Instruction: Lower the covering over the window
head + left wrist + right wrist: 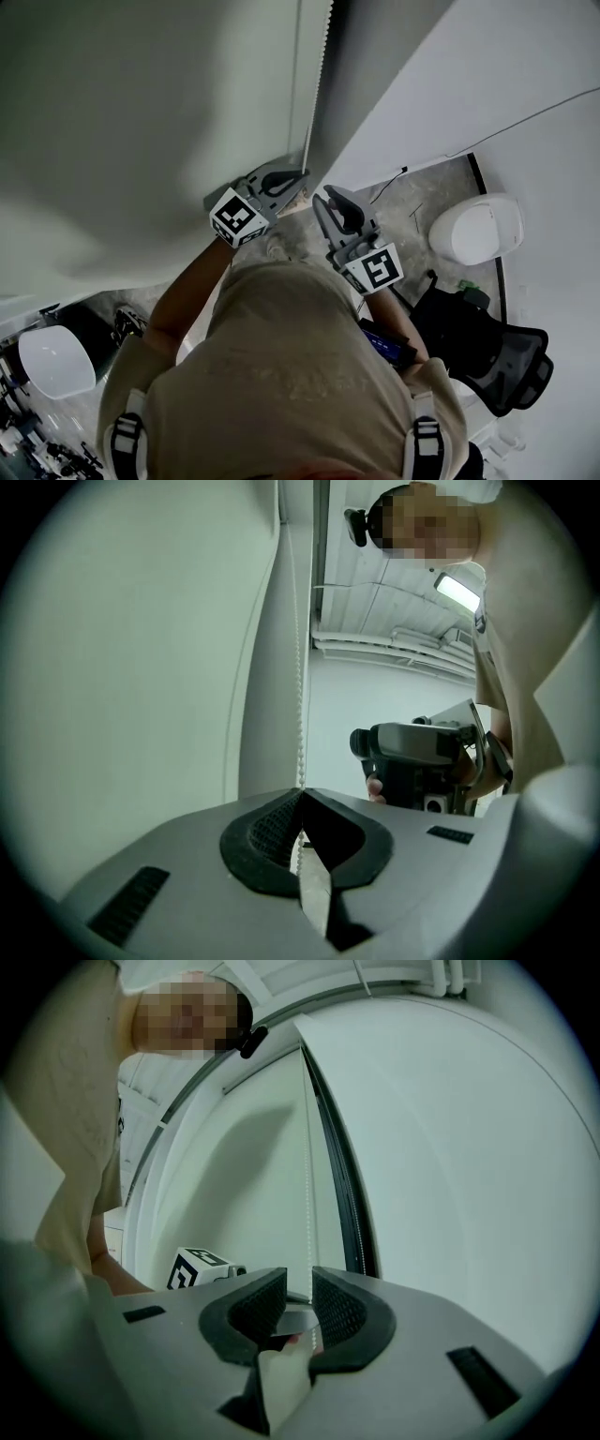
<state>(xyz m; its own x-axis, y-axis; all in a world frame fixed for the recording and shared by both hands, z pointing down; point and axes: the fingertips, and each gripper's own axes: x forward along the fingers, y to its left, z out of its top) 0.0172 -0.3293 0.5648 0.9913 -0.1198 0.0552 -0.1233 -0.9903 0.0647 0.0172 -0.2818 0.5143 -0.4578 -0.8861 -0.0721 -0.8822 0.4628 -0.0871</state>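
Cannot make out either end of the white beaded chain (320, 94) beside the pale fabric window blind (141, 112), reaching level with the left gripper (300, 794) pinched shut on that chain and the right gripper (299, 1277) part-open on nothing, close alongside.
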